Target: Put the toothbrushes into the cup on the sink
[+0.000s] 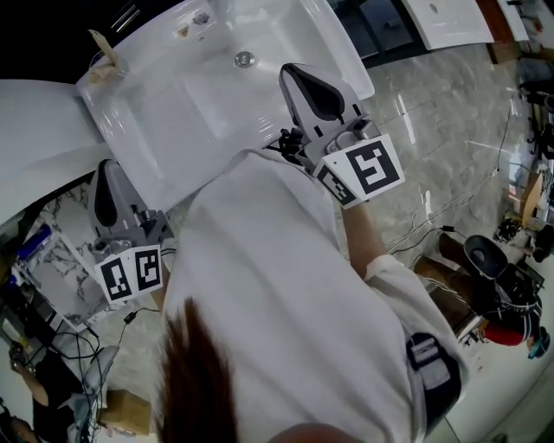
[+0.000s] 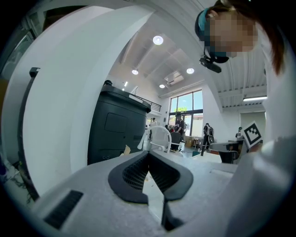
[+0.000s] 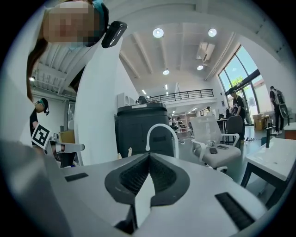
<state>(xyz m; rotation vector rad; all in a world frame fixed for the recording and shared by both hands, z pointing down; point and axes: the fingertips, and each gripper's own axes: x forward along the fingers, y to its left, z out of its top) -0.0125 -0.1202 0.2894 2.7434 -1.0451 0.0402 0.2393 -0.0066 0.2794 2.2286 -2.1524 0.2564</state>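
Note:
The white sink [image 1: 156, 130] lies ahead of me, with its drain [image 1: 245, 59] near the middle of the basin. On its far left corner stands a small beige object [image 1: 106, 59], too small to tell apart. No toothbrush shows clearly in any view. My right gripper [image 1: 293, 71] hangs over the sink's near right edge, jaws shut and empty; in the right gripper view its tips [image 3: 149, 155] meet in front of the white arched faucet [image 3: 162, 135]. My left gripper [image 1: 105, 164] is off the sink's left side, also shut [image 2: 149, 155] with nothing in it.
A tall dark bin [image 2: 118, 125] stands behind the sink, a white chair [image 3: 215, 139] beyond it. A second white basin [image 1: 450, 22] is at the far right. Cables [image 1: 433, 229] run over the marble floor. A white curved surface [image 1: 35, 130] is on the left. People stand far off.

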